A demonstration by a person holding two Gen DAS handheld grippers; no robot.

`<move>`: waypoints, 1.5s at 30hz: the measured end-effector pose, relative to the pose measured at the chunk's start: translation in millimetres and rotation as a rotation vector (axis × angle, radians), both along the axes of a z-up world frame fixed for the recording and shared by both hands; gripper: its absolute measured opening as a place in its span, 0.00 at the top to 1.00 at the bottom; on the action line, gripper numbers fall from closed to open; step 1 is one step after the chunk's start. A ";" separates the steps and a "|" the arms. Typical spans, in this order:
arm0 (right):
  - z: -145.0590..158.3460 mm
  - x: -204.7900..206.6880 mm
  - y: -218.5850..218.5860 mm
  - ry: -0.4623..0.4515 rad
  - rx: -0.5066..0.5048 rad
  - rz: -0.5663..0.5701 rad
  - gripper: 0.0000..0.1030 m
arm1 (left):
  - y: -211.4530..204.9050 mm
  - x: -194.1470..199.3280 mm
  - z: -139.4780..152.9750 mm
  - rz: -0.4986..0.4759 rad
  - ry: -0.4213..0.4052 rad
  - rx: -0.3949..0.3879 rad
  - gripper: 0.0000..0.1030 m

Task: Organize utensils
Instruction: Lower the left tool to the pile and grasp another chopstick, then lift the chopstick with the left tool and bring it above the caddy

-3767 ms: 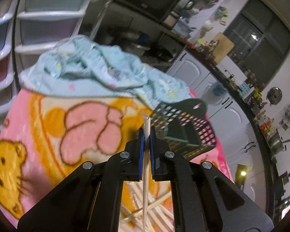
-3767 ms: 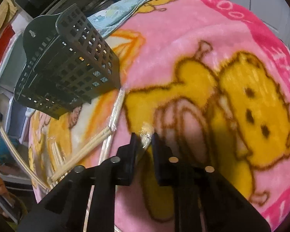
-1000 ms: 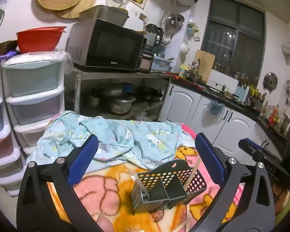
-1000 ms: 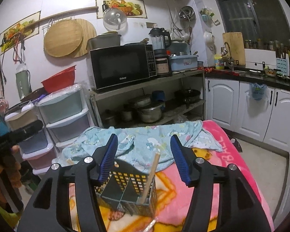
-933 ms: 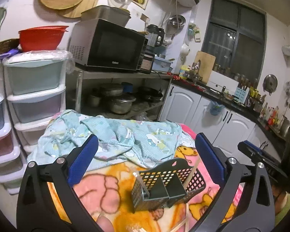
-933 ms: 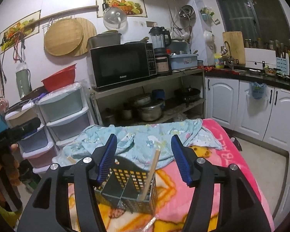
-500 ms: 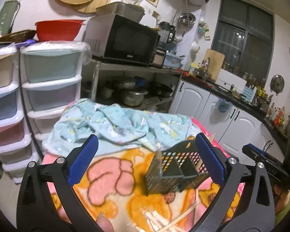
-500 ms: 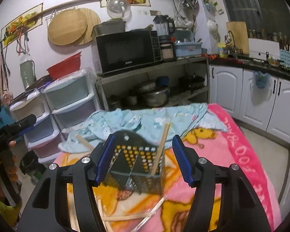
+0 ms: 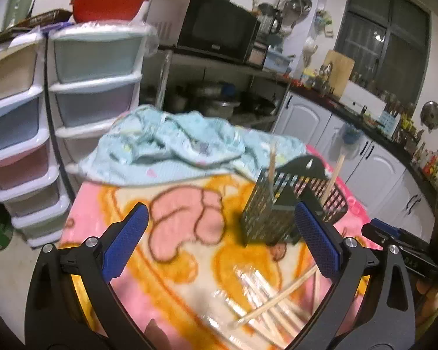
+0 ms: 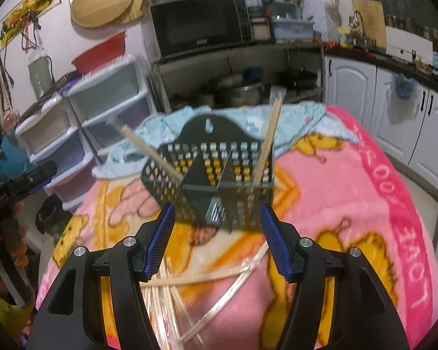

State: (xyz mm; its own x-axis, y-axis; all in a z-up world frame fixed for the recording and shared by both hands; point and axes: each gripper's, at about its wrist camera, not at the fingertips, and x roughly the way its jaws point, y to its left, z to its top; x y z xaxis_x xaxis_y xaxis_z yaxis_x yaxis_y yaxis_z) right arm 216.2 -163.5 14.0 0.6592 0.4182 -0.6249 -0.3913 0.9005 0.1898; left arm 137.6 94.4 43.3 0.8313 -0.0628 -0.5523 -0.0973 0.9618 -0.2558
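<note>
Both claws gape with nothing between their blue pads: the left claw [image 9: 219, 239] very wide, the right claw [image 10: 217, 240] about halfway. Just beyond the right claw's tips stands the black mesh utensil basket [image 10: 216, 175], upright on the pink cartoon blanket [image 10: 335, 204], with one chopstick [image 10: 265, 143] leaning in its right compartment and another [image 10: 151, 154] in its left. Below both claws, loose chopsticks [image 9: 274, 300] lie on the blanket. Behind the basket lies a crumpled blue cloth [image 9: 172, 145].
</note>
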 end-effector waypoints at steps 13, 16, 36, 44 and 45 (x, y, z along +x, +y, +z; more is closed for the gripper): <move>-49.2 -8.1 21.7 0.188 -0.020 0.029 0.43 | 18.1 -13.5 -73.3 0.007 0.241 -0.097 0.11; -58.2 -5.0 23.8 0.239 -0.011 0.020 0.43 | 19.0 -18.6 -86.5 -0.008 0.286 -0.126 0.11; -119.2 49.2 15.8 0.586 0.170 -0.165 0.59 | 10.6 -18.9 -152.6 -0.096 0.488 -0.488 0.60; -128.8 68.4 4.8 0.611 0.227 -0.219 0.86 | 19.3 -8.5 -157.7 -0.048 0.499 -0.432 0.92; -127.8 69.2 4.0 0.611 0.231 -0.217 0.87 | 19.9 -8.8 -157.4 -0.051 0.499 -0.425 0.95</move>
